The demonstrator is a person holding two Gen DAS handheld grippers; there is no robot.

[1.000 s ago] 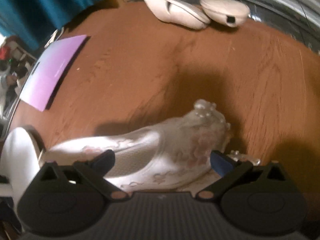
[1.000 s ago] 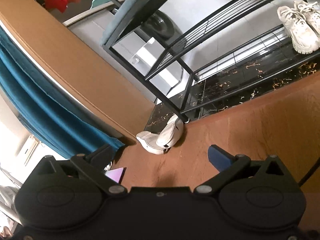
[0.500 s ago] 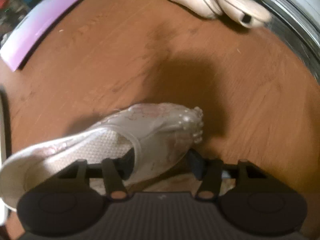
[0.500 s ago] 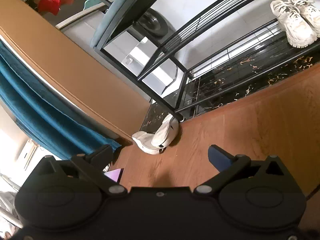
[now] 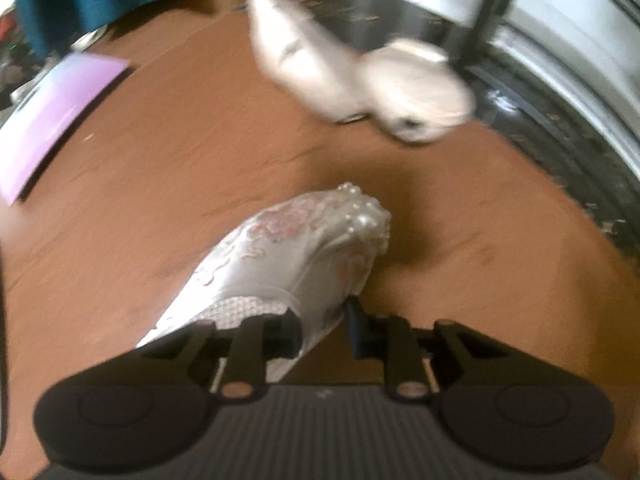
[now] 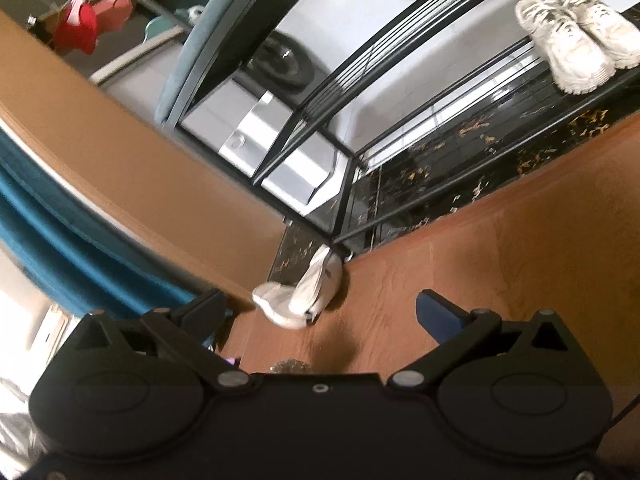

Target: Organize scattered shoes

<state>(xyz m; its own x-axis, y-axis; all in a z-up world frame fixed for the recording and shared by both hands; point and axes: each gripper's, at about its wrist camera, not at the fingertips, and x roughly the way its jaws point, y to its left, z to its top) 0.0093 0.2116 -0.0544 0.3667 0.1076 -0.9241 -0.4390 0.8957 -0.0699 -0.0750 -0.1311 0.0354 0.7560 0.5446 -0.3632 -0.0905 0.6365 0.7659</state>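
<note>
Shoes are lying about on the brown wooden floor (image 5: 168,168). Through the left wrist camera, the left gripper (image 5: 322,322) is clamping its fingers on the side wall of a white embroidered shoe (image 5: 288,264), its pearl-trimmed toe pointing away from the camera; one finger (image 5: 294,326) is sitting inside the opening and the other is pressing the outer side. The heel end is hiding behind the gripper body. Farther off, a blurred pair of pale slippers (image 5: 356,76) is lying by the black rack leg (image 5: 480,12), and a purple card (image 5: 56,116) is lying at the left.

Through the right wrist camera, the right gripper (image 6: 320,312) is spreading its fingers wide apart and gripping nothing. Beyond it, the same pale slippers (image 6: 304,292) are resting at the corner of the black shoe rack (image 6: 360,92), where white sneakers (image 6: 576,40) are sitting on a shelf. A teal curtain (image 6: 60,240) is hanging at the left.
</note>
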